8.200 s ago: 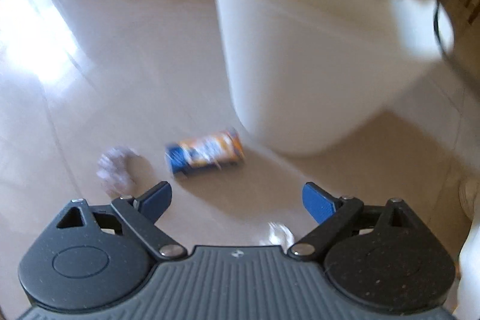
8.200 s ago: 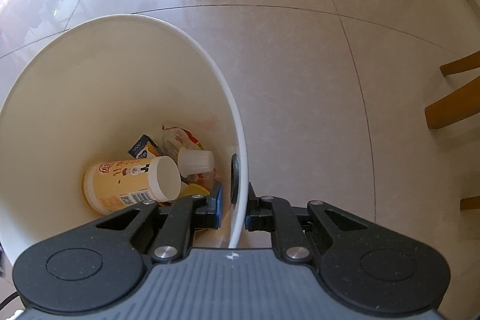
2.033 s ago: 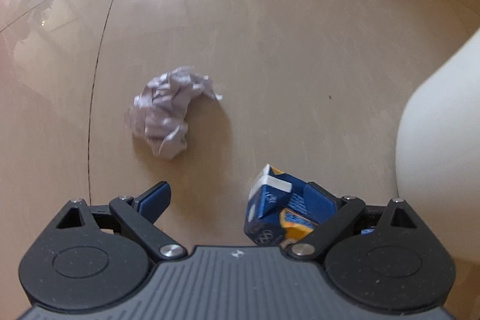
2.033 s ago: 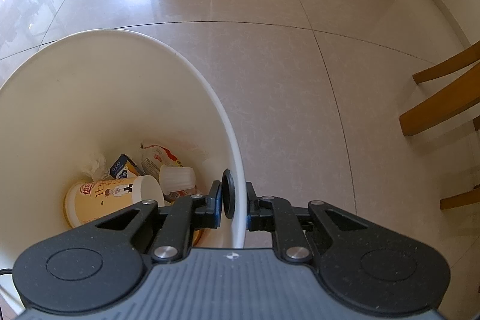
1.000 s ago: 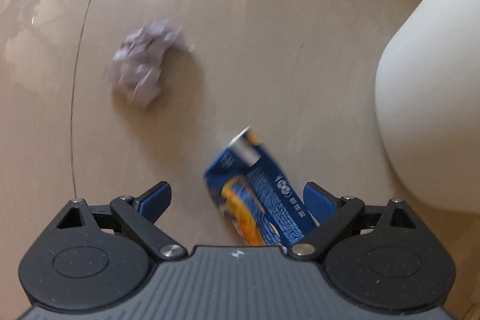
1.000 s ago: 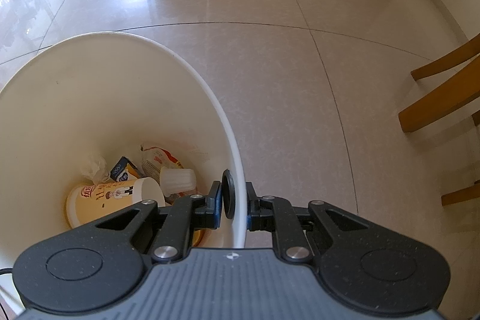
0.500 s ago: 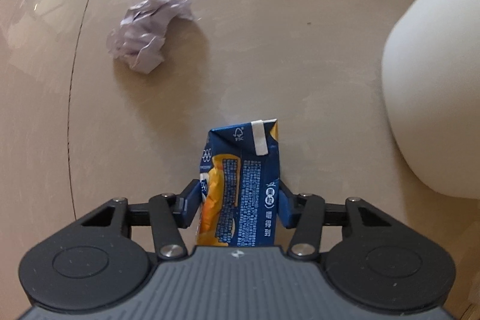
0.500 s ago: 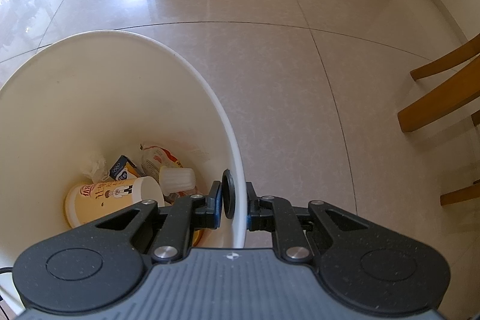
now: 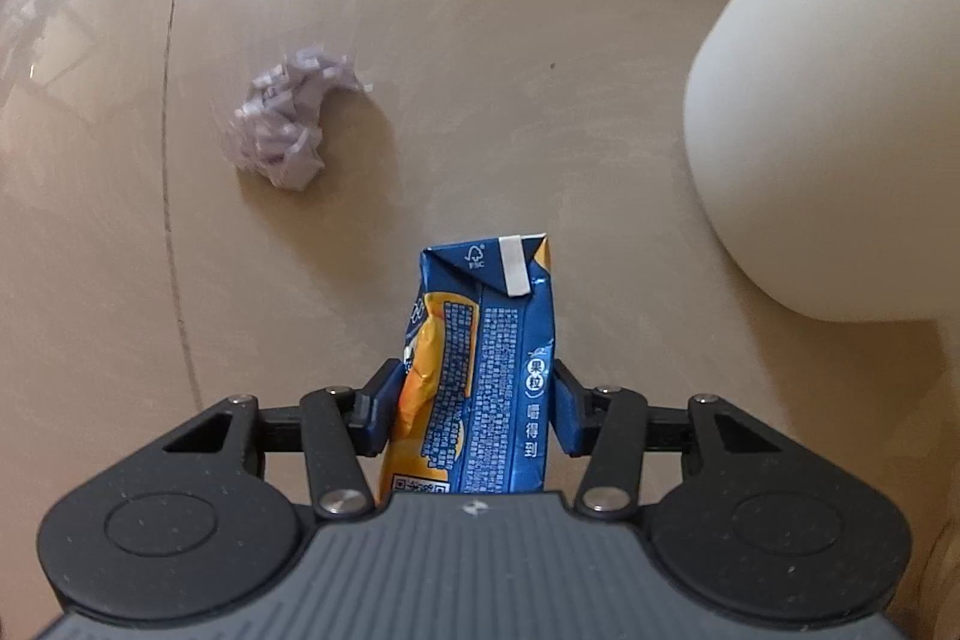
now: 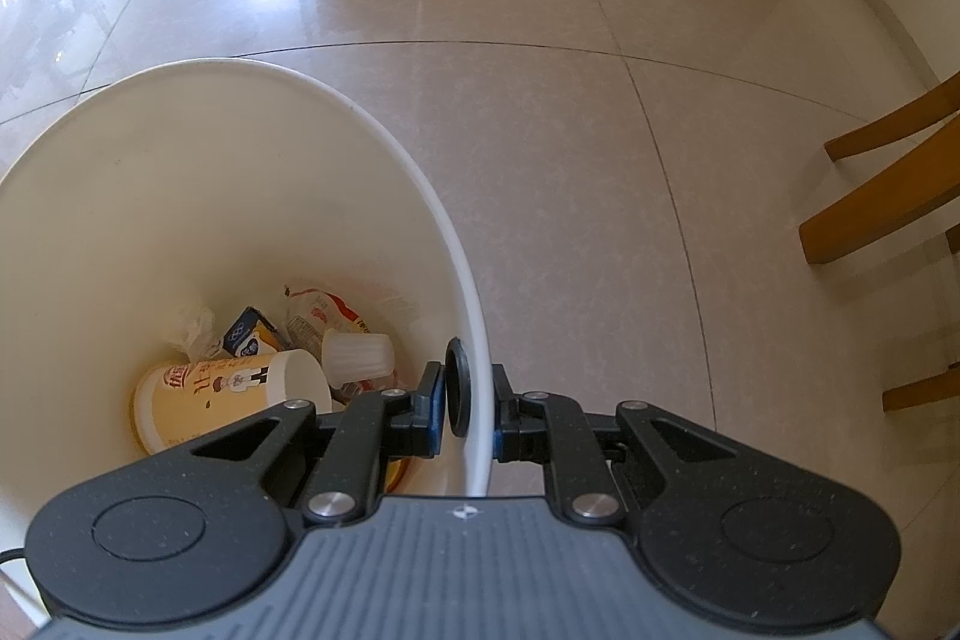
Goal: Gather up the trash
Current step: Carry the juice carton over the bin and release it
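The blue-and-orange juice carton [image 9: 480, 376] is clamped in the left gripper [image 9: 471, 415], off the floor beside the white trash bin [image 10: 252, 196], whose rim the right gripper [image 10: 468, 415] pinches; lift clear over the rim before releasing

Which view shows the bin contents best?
Right wrist view: it looks down into the white bin, showing a paper cup, small carton and wrappers. Left wrist view shows only the bin's outer wall.
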Action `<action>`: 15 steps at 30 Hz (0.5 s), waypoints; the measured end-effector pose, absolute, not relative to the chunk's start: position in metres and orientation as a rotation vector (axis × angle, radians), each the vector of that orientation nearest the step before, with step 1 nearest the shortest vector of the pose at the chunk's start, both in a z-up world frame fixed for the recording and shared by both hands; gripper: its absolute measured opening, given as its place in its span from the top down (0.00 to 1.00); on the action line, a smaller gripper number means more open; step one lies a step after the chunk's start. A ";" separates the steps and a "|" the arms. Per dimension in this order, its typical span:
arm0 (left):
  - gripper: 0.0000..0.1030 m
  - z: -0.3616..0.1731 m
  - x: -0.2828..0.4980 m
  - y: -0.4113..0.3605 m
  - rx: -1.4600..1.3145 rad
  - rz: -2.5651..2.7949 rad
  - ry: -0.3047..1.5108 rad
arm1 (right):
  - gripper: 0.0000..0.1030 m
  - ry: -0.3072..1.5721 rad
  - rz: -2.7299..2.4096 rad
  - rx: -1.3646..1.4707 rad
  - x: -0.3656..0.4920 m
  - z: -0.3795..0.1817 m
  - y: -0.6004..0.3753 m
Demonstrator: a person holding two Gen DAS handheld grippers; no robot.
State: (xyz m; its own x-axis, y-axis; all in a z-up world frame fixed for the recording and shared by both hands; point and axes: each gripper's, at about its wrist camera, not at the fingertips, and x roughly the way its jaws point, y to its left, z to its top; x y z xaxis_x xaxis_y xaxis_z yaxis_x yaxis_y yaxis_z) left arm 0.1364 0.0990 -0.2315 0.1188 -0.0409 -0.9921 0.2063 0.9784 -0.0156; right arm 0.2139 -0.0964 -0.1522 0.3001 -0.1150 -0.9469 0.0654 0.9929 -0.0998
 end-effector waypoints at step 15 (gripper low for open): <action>0.52 -0.004 0.183 0.044 0.226 -0.437 1.188 | 0.84 1.264 -0.099 -0.033 0.213 -0.148 -0.099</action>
State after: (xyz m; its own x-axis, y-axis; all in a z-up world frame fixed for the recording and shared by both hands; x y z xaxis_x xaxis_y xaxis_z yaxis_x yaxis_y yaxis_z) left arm 0.1827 0.0441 -0.0039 0.3032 -0.2094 -0.9296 0.4429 0.8947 -0.0570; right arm 0.2132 -0.0990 -0.1480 0.2980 -0.0930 -0.9500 0.0562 0.9952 -0.0798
